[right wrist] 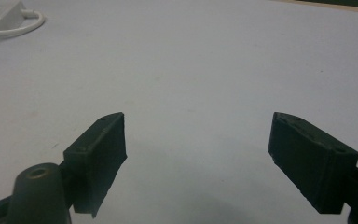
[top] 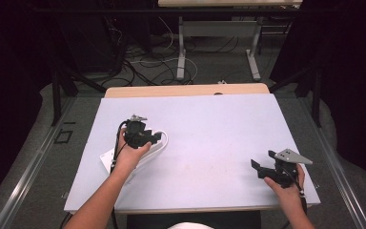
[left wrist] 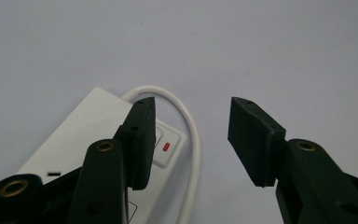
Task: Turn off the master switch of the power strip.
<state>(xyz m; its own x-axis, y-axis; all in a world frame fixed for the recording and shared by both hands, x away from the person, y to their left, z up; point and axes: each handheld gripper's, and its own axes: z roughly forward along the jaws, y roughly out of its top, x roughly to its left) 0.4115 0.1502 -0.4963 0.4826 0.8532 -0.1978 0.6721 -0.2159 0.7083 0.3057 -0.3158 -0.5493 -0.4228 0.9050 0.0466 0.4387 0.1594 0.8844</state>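
— Where do we find the power strip (left wrist: 81, 135)?

— At the table's (top: 209, 143) left side, white cable (left wrist: 191, 135) looped beside it (red switch visible). The left gripper (left wrist: 191, 140) hovers over it, jaws spread, pinching nothing.

— And the right gripper (right wrist: 196, 158)?

— We record it near the right front edge, jaws wide apart over bare surface.

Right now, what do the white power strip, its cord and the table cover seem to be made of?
Power strip: probably hard plastic, smooth matte white with crisp moulded edges. Cord: likely rubbery plastic sheath, smooth, faintly glossy, bending in a loop. Table cover: uniform pale, matte sheet; material unclear.
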